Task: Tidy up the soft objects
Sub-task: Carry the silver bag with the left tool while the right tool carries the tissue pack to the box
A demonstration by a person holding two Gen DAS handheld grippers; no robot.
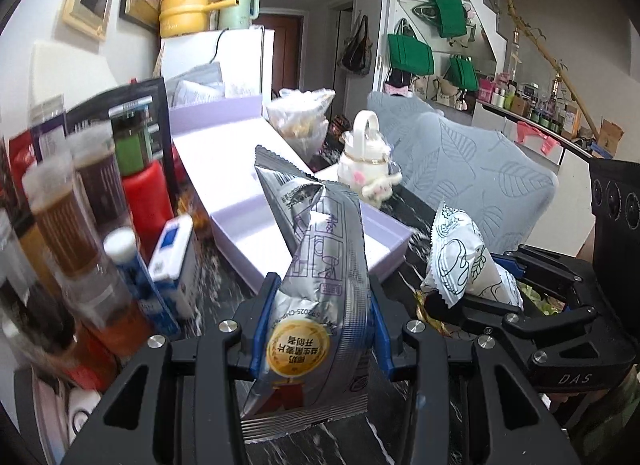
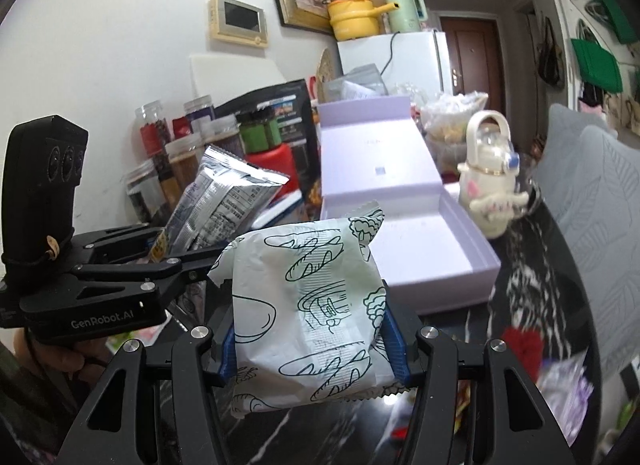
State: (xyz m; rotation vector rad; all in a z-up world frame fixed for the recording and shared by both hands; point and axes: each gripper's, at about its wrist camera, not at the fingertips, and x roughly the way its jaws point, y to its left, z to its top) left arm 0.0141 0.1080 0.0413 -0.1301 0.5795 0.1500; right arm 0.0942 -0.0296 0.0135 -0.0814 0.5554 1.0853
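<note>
Nearest the lens, the left tool (image 1: 318, 329) is clenched on a silver snack packet (image 1: 316, 289), its blue pads (image 1: 262, 325) pressing the packet's lower half while the crimped top leans up and left. The right tool (image 2: 310, 339) is likewise clenched, on a white bread-print packet (image 2: 308, 317) held upright between its blue pads (image 2: 394, 349). Both packets are held above the dark marbled desk (image 2: 516, 305), on the near side of the open lilac box (image 2: 432, 253); in the right wrist view the silver packet (image 2: 224, 201) sits left of the box, and in the left wrist view the white packet (image 1: 464, 265) sits right of it.

The box's tray (image 1: 240, 221) lies on the desk with its lid standing open behind. Left of the box stand spice jars (image 1: 64, 217) and a red-capped container (image 1: 146, 201). Right of the box stands a cream bottle with a plush charm (image 2: 490, 181). Behind the box lies a clear bag of snacks (image 1: 300, 121). Farther right of the box is a grey leaf-print cushion (image 1: 472, 169), and beyond the box a white fridge (image 2: 416, 61).
</note>
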